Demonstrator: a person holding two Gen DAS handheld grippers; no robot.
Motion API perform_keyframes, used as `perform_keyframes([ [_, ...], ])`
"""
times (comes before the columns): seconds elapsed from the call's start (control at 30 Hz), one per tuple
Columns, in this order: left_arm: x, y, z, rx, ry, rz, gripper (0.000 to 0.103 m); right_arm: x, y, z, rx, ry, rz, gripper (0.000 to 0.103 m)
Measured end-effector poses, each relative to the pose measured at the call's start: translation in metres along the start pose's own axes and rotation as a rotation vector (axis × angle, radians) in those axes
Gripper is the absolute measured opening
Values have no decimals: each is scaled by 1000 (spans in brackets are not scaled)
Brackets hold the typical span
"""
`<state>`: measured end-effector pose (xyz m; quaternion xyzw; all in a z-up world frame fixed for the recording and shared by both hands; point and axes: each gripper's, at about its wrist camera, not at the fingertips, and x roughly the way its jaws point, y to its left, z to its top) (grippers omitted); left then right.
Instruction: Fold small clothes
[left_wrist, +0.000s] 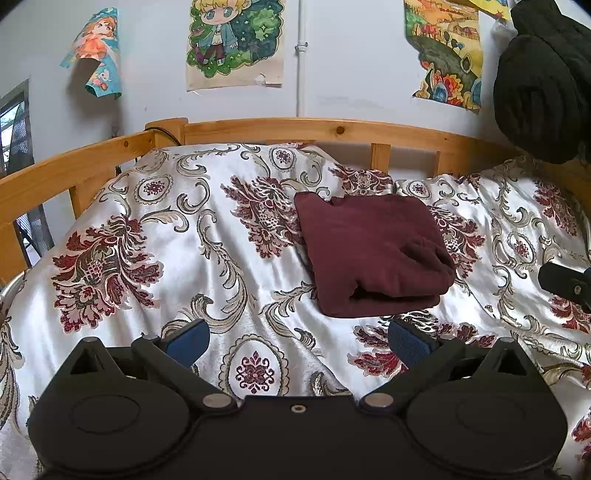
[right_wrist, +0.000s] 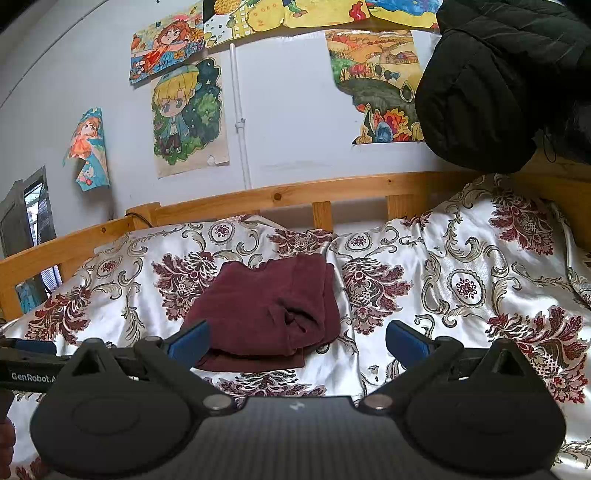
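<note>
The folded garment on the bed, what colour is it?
The folded garment is plain dark maroon, with no pattern, seen best from the left wrist view.

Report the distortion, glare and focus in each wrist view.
Left wrist view: fisheye bends the wooden bed rail into an arc; the satin floral bedspread gleams softly; the folded maroon garment is sharp. Right wrist view: the same curved rail, dark corners, sheen on the bedspread, no motion blur.
</note>
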<state>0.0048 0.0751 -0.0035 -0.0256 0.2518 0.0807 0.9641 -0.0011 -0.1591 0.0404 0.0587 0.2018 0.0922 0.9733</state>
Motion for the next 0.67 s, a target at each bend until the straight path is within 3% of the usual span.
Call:
perform_keyframes([
  [0.67, 1, 1, -1, -3, 13, -6, 102, 1, 0, -4, 9, 17, 1, 103],
])
